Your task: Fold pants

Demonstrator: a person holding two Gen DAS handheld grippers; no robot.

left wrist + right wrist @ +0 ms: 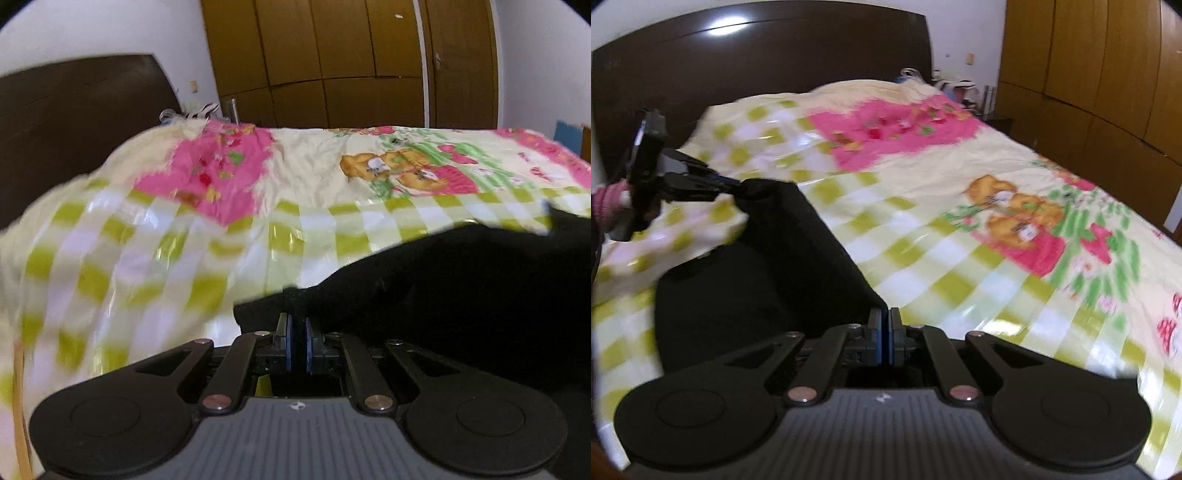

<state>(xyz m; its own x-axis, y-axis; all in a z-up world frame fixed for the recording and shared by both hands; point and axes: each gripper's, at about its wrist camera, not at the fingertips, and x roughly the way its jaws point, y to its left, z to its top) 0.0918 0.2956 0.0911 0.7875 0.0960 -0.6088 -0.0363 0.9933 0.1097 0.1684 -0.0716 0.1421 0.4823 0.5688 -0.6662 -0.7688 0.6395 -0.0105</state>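
The black pants [768, 273] hang stretched between my two grippers above the bed. My left gripper [297, 321] is shut on one corner of the pants [461, 295], which spread away to the right in the left wrist view. My right gripper [885, 314] is shut on the other corner, with the cloth running left and away from it. In the right wrist view the left gripper [733, 184] shows at the left, pinching the far corner of the cloth.
The bed has a glossy bedspread [960, 221] with green checks, pink patches and bear prints. A dark headboard [757, 55] stands at its far end. Brown wardrobe doors [351, 62] line the wall beyond. Small items [199, 110] sit beside the headboard.
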